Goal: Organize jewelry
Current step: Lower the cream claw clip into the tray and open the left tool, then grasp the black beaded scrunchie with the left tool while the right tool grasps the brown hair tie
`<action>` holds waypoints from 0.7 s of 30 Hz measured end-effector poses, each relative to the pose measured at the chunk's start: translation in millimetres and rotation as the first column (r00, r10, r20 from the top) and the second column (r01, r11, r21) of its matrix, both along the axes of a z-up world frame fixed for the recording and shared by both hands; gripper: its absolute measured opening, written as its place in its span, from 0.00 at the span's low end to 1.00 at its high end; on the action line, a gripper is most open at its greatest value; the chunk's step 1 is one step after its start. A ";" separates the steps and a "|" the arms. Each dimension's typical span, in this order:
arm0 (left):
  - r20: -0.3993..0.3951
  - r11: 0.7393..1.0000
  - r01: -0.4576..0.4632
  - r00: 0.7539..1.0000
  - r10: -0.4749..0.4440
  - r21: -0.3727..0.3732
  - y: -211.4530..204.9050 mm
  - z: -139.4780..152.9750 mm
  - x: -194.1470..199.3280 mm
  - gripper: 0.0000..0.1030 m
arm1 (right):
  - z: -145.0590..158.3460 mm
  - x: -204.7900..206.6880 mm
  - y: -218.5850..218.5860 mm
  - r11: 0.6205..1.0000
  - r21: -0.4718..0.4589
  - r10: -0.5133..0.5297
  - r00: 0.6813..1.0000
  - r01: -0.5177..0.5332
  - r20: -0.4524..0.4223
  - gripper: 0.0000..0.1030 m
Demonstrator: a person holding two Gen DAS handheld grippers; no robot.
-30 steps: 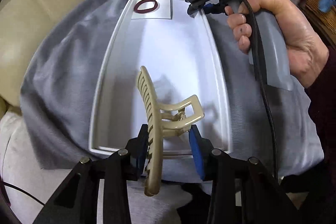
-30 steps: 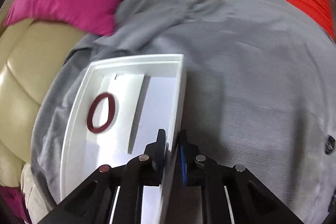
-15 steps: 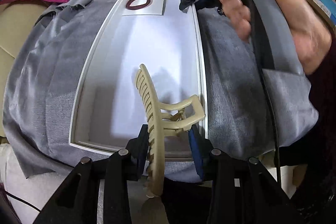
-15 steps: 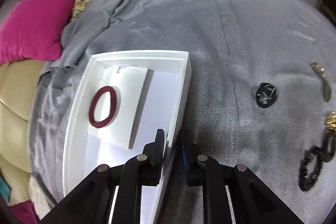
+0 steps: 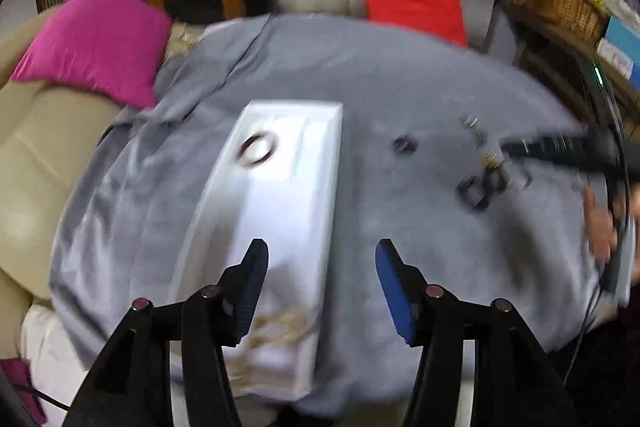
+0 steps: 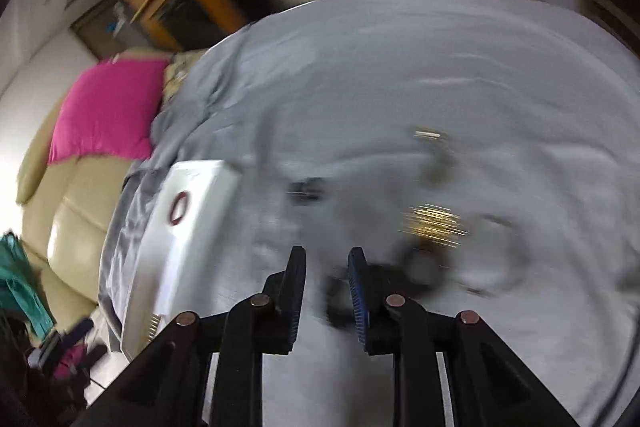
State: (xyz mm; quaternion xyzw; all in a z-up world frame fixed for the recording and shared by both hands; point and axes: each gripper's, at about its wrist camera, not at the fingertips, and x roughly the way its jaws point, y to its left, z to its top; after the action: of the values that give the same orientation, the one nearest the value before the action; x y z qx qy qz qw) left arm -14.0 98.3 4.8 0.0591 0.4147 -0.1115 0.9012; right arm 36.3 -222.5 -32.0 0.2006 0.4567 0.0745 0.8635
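A white tray (image 5: 304, 227) lies on the grey cloth, with a dark red ring-shaped band (image 5: 258, 149) at its far end and the beige hair claw (image 5: 280, 327) at its near end. My left gripper (image 5: 320, 255) is open and empty above the tray's near end. My right gripper (image 6: 326, 259) is open and empty over the cloth, right of the tray (image 6: 180, 227). Gold jewelry (image 6: 434, 223) and dark hair ties (image 6: 308, 187) lie ahead of it, blurred. The right gripper also shows in the left wrist view (image 5: 512, 149).
A pink cushion (image 5: 92, 43) rests on the beige sofa (image 5: 36, 155) at the left. A red cushion (image 5: 412, 1) is behind the cloth. A wicker basket (image 5: 560, 3) stands at the far right. Loose dark pieces (image 5: 480, 187) lie on the cloth at the right.
My left gripper has opened, let go of the hair claw into the tray and pulled back upward. My right gripper has released the tray's rim and moved right toward the loose jewelry.
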 end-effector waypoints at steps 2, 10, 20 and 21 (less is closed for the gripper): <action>0.002 0.999 0.030 1.000 -0.030 -0.034 -34.4 -6.3 10.9 0.55 | -5.0 -14.9 -36.1 0.997 0.021 -0.069 0.998 0.069 0.006 0.23; -0.141 0.994 0.091 0.985 -0.099 -0.059 -137.0 -76.7 43.3 0.55 | -37.2 -18.0 -98.0 0.975 0.067 -0.207 0.975 0.213 -0.085 0.24; -0.201 0.984 0.132 0.968 -0.153 -0.116 -174.7 -99.5 74.5 0.37 | -39.1 -12.4 -105.3 0.977 0.095 -0.188 0.980 0.193 -0.059 0.24; -0.205 0.982 0.140 0.965 -0.163 -0.123 -174.8 -100.4 76.9 0.33 | -39.5 -11.5 -104.6 0.976 0.105 -0.186 0.981 0.191 -0.056 0.24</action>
State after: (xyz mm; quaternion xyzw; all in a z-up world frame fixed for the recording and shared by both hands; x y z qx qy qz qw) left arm 62.9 -76.4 -95.6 0.0298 0.4969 -0.2081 0.8419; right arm 24.8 -327.1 -71.5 0.2920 0.4505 0.0128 0.8436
